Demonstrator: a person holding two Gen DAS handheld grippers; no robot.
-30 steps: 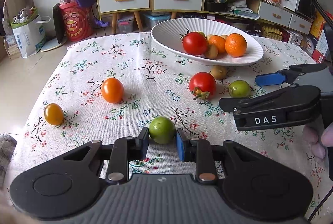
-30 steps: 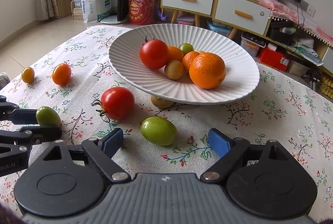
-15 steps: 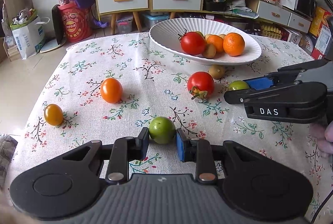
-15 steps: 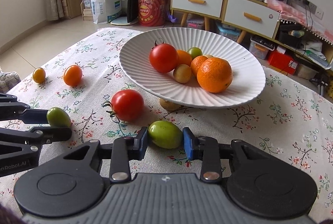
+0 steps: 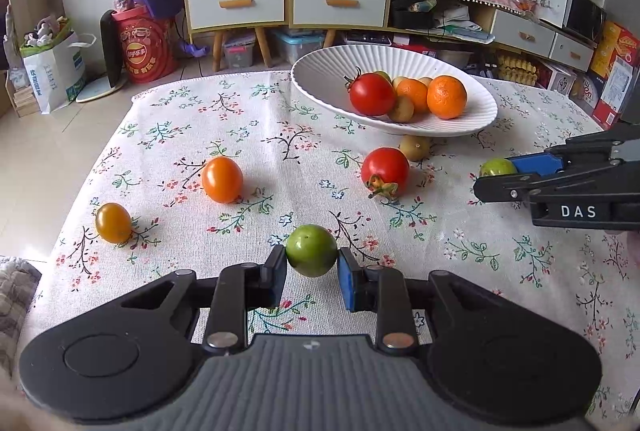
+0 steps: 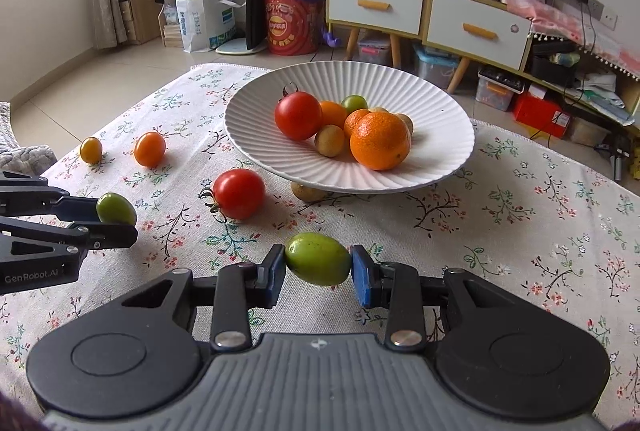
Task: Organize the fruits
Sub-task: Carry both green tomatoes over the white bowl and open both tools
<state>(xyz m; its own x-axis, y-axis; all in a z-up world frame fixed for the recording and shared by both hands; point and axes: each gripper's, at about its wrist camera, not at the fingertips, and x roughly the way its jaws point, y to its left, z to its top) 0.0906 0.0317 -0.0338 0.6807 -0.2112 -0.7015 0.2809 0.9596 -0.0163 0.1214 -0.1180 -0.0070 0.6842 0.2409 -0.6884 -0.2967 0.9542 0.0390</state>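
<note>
My left gripper is shut on a round green tomato just above the floral tablecloth. My right gripper is shut on an oval green tomato and holds it a little above the cloth. The white ribbed bowl holds a red tomato, oranges and small fruits. On the cloth lie a red tomato, an orange tomato, a yellow tomato and a small brown fruit beside the bowl.
The table's left edge drops to the tiled floor. Behind the table stand a cabinet with drawers, a red barrel and a paper bag. A grey cloth lies at the left table corner.
My right gripper closed on the oval green tomato and lifted it slightly, drawing to the right. My left gripper kept its hold on the round green tomato and rose a little.
</note>
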